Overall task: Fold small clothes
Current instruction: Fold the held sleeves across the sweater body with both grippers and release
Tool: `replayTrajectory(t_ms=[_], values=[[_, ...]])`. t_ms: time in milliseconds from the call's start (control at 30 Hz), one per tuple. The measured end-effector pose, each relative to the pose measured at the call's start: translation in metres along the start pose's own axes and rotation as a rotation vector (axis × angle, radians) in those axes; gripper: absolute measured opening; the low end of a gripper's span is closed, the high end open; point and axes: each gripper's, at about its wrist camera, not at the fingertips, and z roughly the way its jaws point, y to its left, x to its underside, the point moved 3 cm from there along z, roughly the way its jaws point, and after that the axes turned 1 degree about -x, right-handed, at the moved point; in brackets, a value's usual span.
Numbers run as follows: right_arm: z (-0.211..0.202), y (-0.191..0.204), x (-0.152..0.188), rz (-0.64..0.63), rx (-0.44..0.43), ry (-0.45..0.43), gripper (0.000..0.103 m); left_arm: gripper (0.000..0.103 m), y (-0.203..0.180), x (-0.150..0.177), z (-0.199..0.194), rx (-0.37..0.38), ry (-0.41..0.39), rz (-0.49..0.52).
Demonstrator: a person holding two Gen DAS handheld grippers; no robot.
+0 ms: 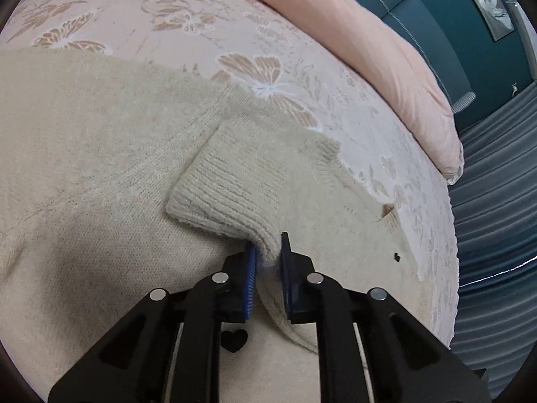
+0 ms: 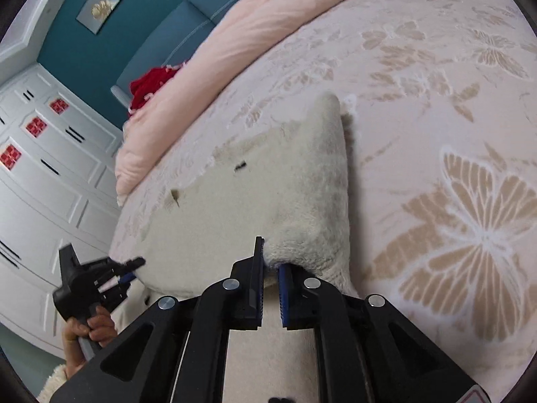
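A cream knit sweater lies spread on the bed. My left gripper is shut on its ribbed sleeve cuff, which is folded over the sweater body. Small black heart marks dot the knit. In the right wrist view my right gripper is shut on a fold of the same sweater, which rises in a peak ahead of the fingers. The left gripper shows there at lower left, held in a hand, its tips at the sweater's edge.
The bedspread is pale pink with tan butterfly patterns. A pink duvet lies along the head of the bed, with a red item by it. A teal headboard and white cupboards stand beyond.
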Motion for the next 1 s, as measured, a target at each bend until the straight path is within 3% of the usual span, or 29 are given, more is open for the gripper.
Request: replayTrajectory(t_ms=[67, 167, 233, 267, 333, 400, 500, 533, 733, 800, 867, 900, 933, 967, 1000], values=[[-0.009, -0.009, -0.008, 0.027, 0.023, -0.042, 0.007, 0.012, -0.002, 0.005, -0.011, 0.006, -0.030, 0.045], [0.015, -0.040, 0.007, 0.058, 0.150, 0.075, 0.007, 0.013, -0.001, 0.020, 0.000, -0.072, 0.003, 0.148], [0.012, -0.037, 0.019, 0.044, 0.158, 0.079, 0.008, 0.017, 0.001, 0.030, 0.000, -0.109, 0.017, 0.186], [0.005, -0.029, 0.023, 0.020, 0.173, 0.068, 0.013, 0.021, 0.001, 0.033, -0.006, -0.118, 0.002, 0.205], [-0.012, -0.015, 0.034, -0.025, 0.200, 0.044, 0.015, 0.035, 0.004, 0.037, -0.027, -0.158, -0.038, 0.247], [-0.028, -0.002, 0.054, -0.075, 0.212, 0.046, 0.017, 0.070, 0.017, 0.035, -0.056, -0.170, -0.092, 0.247], [-0.050, 0.016, 0.093, -0.145, 0.215, 0.078, 0.026, 0.090, 0.072, 0.014, -0.108, -0.139, -0.165, 0.127], [-0.055, 0.021, 0.107, -0.166, 0.216, 0.094, 0.029, 0.090, 0.099, 0.002, -0.124, -0.155, -0.192, 0.072], [-0.068, 0.040, 0.173, -0.216, 0.234, 0.191, 0.045, 0.092, 0.284, -0.074, -0.204, -0.441, -0.335, -0.274], [-0.068, 0.045, 0.185, -0.205, 0.224, 0.209, 0.049, 0.092, 0.335, -0.090, -0.217, -0.488, -0.351, -0.389], [-0.068, 0.052, 0.190, -0.213, 0.237, 0.213, 0.053, 0.087, 0.373, -0.100, -0.215, -0.476, -0.328, -0.476], [-0.067, 0.056, 0.191, -0.215, 0.237, 0.216, 0.054, 0.067, 0.386, -0.101, -0.213, -0.469, -0.323, -0.518], [-0.067, 0.059, 0.192, -0.214, 0.241, 0.218, 0.054, 0.056, 0.393, -0.102, -0.211, -0.467, -0.335, -0.545], [-0.066, 0.061, 0.192, -0.211, 0.245, 0.219, 0.054, 0.026, 0.395, -0.105, -0.211, -0.484, -0.345, -0.544], [-0.066, 0.063, 0.192, -0.208, 0.244, 0.222, 0.054, 0.009, 0.392, -0.110, -0.209, -0.468, -0.339, -0.524]])
